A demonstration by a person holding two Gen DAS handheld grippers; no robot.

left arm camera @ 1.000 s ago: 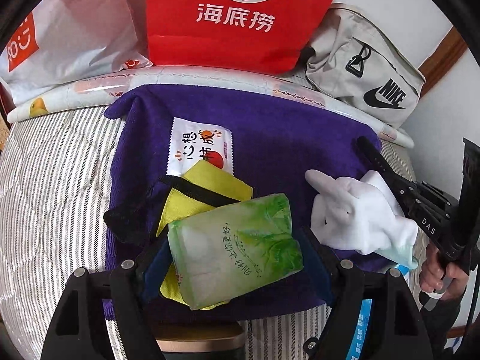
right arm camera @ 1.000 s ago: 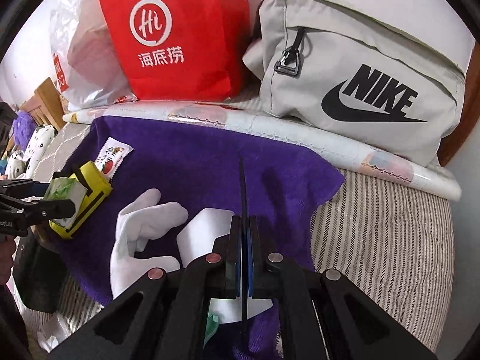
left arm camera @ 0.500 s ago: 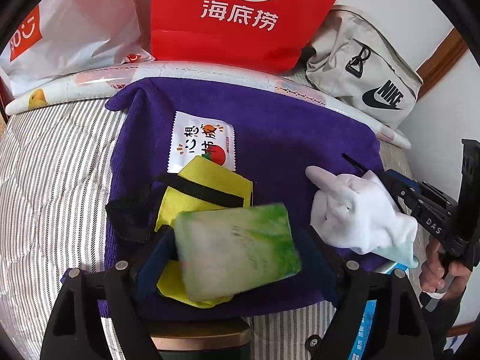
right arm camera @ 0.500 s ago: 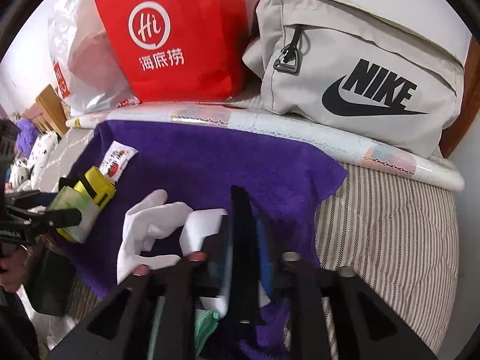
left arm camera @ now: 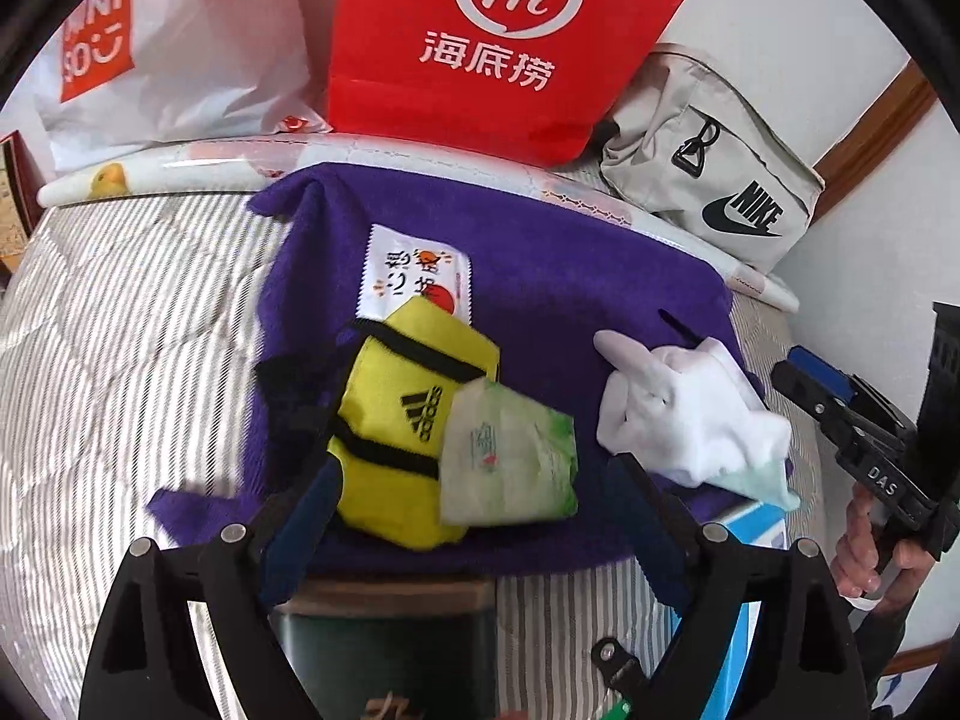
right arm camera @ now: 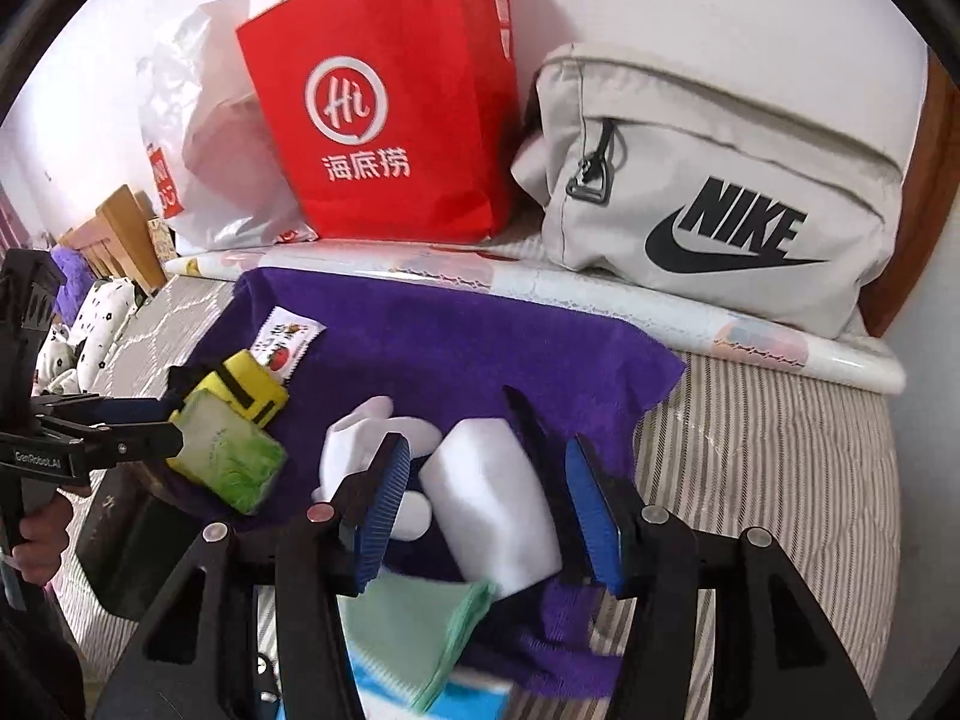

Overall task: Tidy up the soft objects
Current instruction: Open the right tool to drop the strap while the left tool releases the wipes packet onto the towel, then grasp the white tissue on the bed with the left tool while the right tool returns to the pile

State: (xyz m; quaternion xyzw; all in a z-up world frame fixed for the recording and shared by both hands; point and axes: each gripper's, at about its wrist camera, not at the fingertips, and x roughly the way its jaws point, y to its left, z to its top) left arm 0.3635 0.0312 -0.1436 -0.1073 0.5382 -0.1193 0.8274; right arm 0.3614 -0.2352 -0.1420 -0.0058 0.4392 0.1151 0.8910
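Two soft things already sit on the purple towel (left arm camera: 540, 276): a green tissue pack (left arm camera: 510, 462) at six o'clock, propped on the yellow pouch (left arm camera: 396, 420), and a white glove (left arm camera: 690, 408) at three o'clock. Having just been opening, the left gripper (left arm camera: 474, 516) stands clear of the pack, the right gripper (right arm camera: 489, 510) loosely straddles the glove without pressing it.

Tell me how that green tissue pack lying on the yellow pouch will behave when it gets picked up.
The green tissue pack looks soft and light: its wrapper is crinkled and puffy, so it will likely squash under the pads. The glossy film may slip. It lies tilted on the yellow pouch, so a nudge could probably slide it off onto the purple towel.
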